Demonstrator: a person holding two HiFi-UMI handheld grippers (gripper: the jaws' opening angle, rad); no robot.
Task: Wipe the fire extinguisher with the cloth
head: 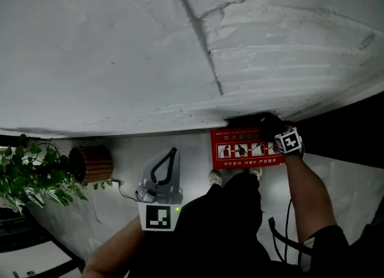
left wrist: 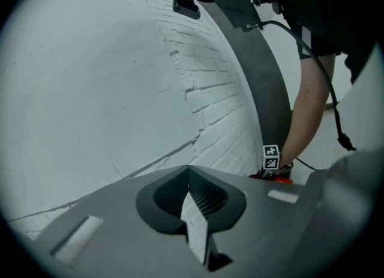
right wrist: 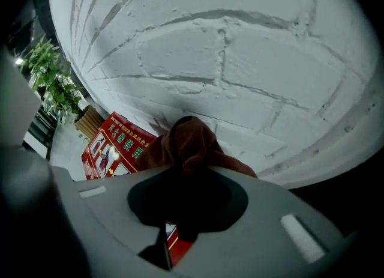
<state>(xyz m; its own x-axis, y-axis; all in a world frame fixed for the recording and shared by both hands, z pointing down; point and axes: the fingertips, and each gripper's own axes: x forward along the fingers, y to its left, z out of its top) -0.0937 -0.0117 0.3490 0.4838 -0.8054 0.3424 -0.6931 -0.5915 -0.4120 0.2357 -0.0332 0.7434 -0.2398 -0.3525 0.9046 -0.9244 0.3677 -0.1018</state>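
Brick wall (head: 120, 42), red Chinese-lettered box (head: 247, 148), cloth (right wrist: 189, 142)

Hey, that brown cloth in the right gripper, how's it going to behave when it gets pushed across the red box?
The cloth is probably floppy: it bunches in soft folds past the right gripper. It likely weighs little, since the pinch alone carries it. Pushed across the red box, it may crumple rather than slide flat.
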